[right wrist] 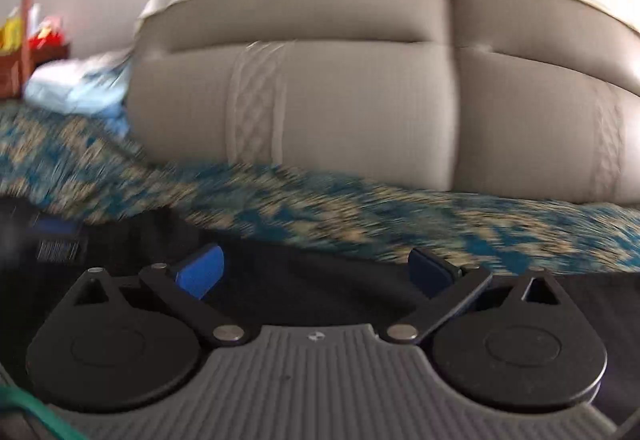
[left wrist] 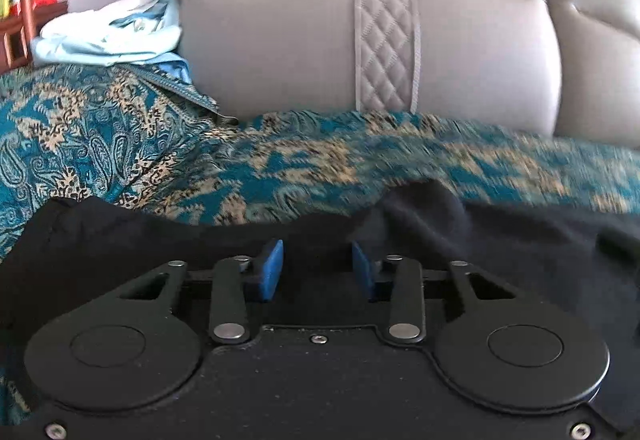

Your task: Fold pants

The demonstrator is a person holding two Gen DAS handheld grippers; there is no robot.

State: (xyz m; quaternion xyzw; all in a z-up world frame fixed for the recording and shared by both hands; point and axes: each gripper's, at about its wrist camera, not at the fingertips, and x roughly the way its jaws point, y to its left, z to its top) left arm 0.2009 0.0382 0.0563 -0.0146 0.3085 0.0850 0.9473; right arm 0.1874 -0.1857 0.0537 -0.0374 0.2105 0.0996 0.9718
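The black pants point(left wrist: 500, 236) lie flat on a teal and beige paisley bedspread point(left wrist: 120, 148). My left gripper point(left wrist: 318, 264) hovers low over the pants, jaws open with a moderate gap and nothing between the blue pads point(left wrist: 272, 268). A raised fold of the black cloth sits just right of it. In the right wrist view the pants point(right wrist: 304, 280) spread under my right gripper point(right wrist: 316, 272), whose jaws stand wide open and empty. The left gripper shows dimly at that view's left edge point(right wrist: 52, 236).
A grey padded headboard point(left wrist: 380, 52) stands right behind the pants. A light blue crumpled cloth point(left wrist: 112, 32) lies at the far left by a wooden bedside table point(left wrist: 24, 28) with small items. The bedspread point(right wrist: 360, 216) runs on to the right.
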